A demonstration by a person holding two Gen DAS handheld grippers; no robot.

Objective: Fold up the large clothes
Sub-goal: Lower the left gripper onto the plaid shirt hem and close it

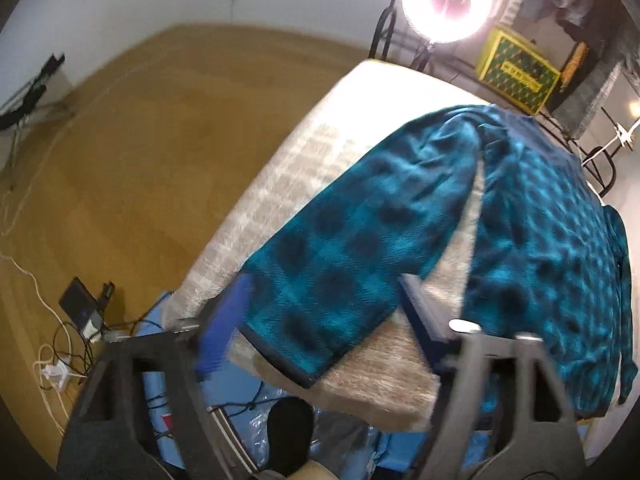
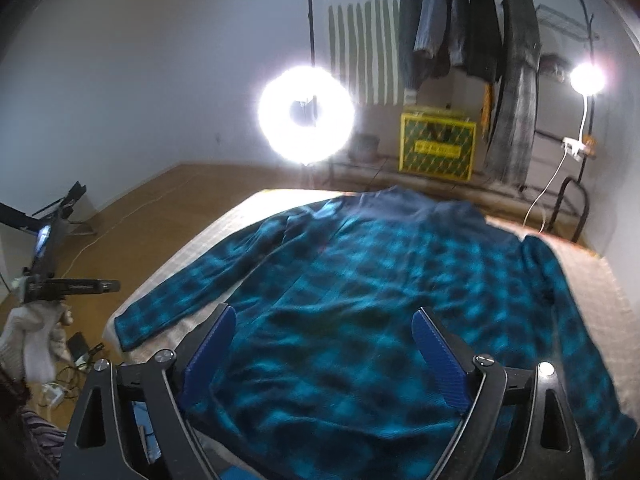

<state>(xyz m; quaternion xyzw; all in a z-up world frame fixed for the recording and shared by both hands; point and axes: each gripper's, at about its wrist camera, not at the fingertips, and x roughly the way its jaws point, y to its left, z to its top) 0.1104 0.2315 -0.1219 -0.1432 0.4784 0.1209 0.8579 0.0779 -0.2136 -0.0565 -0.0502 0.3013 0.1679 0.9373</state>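
Teal plaid shirt [image 2: 360, 280] lies flat on the mattress [image 2: 600, 300], collar far, hem toward me. Its left sleeve [image 1: 344, 248] runs toward my left gripper [image 1: 320, 320], jaws wide, nearest the cuff. My right gripper [image 2: 324, 344] hovers wide, empty, over the hem.

Left gripper [image 1: 320, 320], lower centre of the left wrist view: blue fingers [image 1: 218, 328] spread wide apart, nothing between them. Right gripper [image 2: 326, 348], lower centre of the right wrist view: blue fingers [image 2: 438, 354] likewise spread wide, gripping nothing.
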